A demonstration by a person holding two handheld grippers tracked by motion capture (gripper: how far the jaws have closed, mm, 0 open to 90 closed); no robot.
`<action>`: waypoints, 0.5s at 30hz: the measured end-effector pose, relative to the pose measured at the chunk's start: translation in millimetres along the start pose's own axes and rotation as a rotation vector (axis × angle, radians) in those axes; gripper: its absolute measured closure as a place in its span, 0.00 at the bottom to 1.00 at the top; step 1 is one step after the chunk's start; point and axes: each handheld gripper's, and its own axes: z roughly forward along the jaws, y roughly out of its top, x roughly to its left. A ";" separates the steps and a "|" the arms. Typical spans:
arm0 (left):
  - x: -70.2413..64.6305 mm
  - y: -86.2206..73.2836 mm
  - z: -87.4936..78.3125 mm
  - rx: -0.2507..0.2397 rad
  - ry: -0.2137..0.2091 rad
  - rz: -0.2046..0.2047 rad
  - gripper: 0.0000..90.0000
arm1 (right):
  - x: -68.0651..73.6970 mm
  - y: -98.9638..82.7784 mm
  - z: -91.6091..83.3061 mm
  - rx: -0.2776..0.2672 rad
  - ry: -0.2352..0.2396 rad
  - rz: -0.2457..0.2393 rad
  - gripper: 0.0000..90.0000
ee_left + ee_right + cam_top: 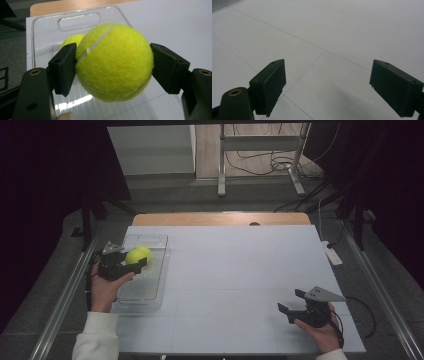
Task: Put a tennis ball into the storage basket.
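A yellow-green tennis ball (115,62) is clamped between the two black pads of my left gripper (131,259), which is shut on it. The ball (139,254) hangs just above a clear plastic tray (142,295) at the table's left side. Behind the left pad a second yellow-green patch (72,40) shows in the tray; I cannot tell whether it is another ball or a reflection. My right gripper (291,301) rests near the table's front right, jaws wide open over bare white tabletop (332,32) with nothing between them.
The tray has a handle slot (78,21) at its far end. The white tabletop (240,270) spreads wide between the two grippers. A wooden edge (220,219) runs along the far side, and a white power strip (332,255) lies off the right edge.
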 end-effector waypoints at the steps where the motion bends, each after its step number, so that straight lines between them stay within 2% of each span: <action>1: 0.7 -0.6 0.9 0.006 0.004 0.001 0.30 | -0.1 -0.1 0.1 -0.002 0.002 0.002 0.15; 5: 3.6 -2.4 3.1 0.023 0.007 -0.004 0.30 | -0.1 0.0 0.1 -0.001 0.002 0.001 0.15; 10: 5.5 -3.6 5.1 0.050 0.036 -0.005 0.30 | 0.0 -0.1 0.2 0.000 0.000 0.001 0.15; 15: 7.7 -5.4 8.0 0.074 0.046 -0.007 0.30 | 0.2 0.0 0.1 0.001 0.000 0.000 0.15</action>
